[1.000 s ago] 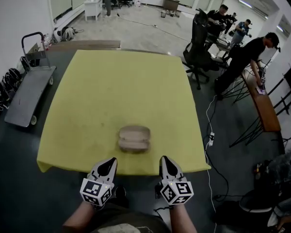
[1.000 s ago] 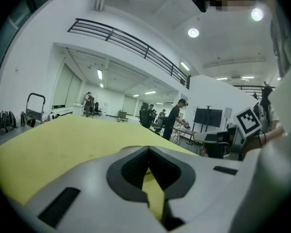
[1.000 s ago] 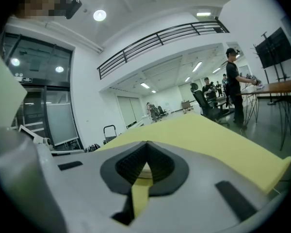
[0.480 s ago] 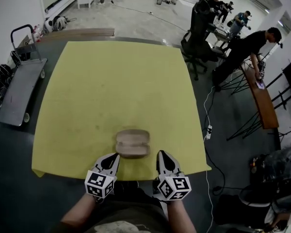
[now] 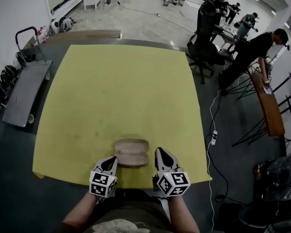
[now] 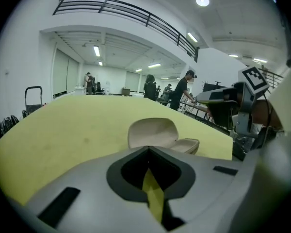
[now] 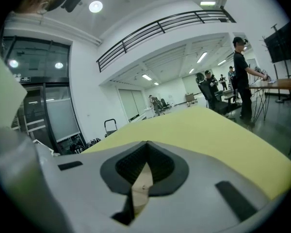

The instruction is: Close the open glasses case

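Note:
A beige glasses case lies open on the yellow table, close to the front edge. In the left gripper view its lid stands up and its base lies to the right. My left gripper sits just left of the case, my right gripper just right of it. Both are shut with their tips meeting and hold nothing. The left gripper points at the case from close by. Past the right gripper I see mostly bare yellow table, and only a beige sliver shows below its jaws.
A flat trolley stands left of the table. An office chair, several people and a long wooden bench are on the right. A cable and power strip lie on the floor by the table's right side.
Both grippers moved forward from off the table's front edge and now flank the case. The case has not moved on the table.

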Motion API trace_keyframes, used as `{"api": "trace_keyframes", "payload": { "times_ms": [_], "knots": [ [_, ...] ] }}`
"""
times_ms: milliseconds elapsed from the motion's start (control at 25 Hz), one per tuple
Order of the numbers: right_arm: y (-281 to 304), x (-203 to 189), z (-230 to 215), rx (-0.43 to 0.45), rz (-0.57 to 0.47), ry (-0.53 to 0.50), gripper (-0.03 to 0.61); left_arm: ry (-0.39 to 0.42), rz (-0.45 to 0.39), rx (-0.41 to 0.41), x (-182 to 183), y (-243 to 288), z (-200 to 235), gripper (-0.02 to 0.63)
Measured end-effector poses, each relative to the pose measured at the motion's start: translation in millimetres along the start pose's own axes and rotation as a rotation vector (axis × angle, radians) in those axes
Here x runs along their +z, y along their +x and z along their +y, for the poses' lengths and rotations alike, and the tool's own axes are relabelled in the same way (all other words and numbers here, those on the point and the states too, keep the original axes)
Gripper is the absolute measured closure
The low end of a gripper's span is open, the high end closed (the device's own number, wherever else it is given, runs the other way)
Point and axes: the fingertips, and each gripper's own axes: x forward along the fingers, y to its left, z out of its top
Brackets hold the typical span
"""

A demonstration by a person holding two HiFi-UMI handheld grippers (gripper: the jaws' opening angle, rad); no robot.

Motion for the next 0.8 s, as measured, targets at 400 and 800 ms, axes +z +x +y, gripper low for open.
{"api": "trace_keyframes", "payload": {
  "times_ms": [400, 800],
  "knots": [
    [29.2, -13.6, 3.0, 0.054, 0.134, -0.038, 0.589, -0.015, 0.059, 0.010, -27.3, -2.6, -7.8, 0.606],
    [75.4, -43.0, 25.2, 0.138, 0.371, -0.115, 0.589, -0.038, 0.016, 0.010, -31.9, -5.6, -9.0, 0.606]
  ]
}}
